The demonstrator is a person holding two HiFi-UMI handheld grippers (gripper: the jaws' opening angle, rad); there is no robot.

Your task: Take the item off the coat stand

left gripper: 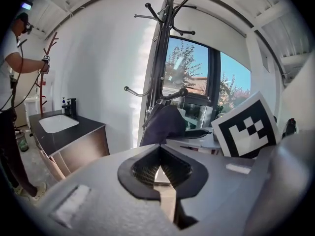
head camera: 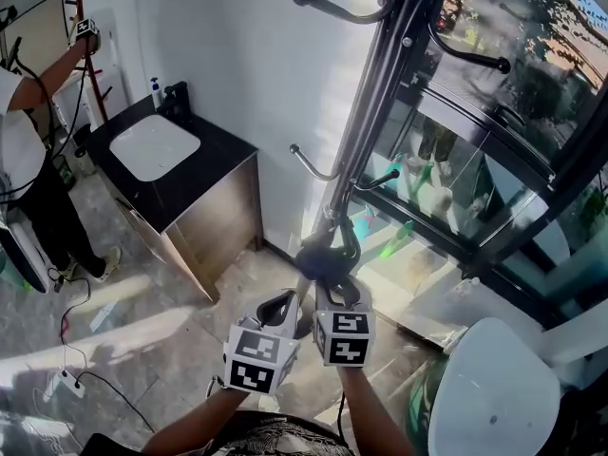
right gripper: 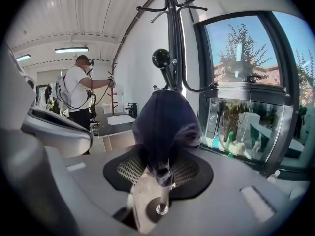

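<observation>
A dark navy cap (head camera: 319, 255) hangs low on the black coat stand (head camera: 380, 93), just ahead of both grippers. In the right gripper view the cap (right gripper: 165, 122) fills the middle, under a ball-tipped hook (right gripper: 161, 58). My right gripper (head camera: 332, 288) reaches up to it; its jaws (right gripper: 161, 166) stand apart with the cap's lower cloth hanging between them, and the pads do not press on it. My left gripper (head camera: 283, 304) sits just left of the right one, below the cap (left gripper: 165, 124). Its jaws (left gripper: 160, 149) are shut with nothing in them.
A black-topped cabinet with a white sink (head camera: 157, 150) stands to the left against the white wall. A person (head camera: 24, 160) works at a red stand (head camera: 90, 55) at far left. A glass window (head camera: 494, 160) is behind the stand, a white round seat (head camera: 494, 388) at lower right, and a power strip (head camera: 65, 380) on the floor.
</observation>
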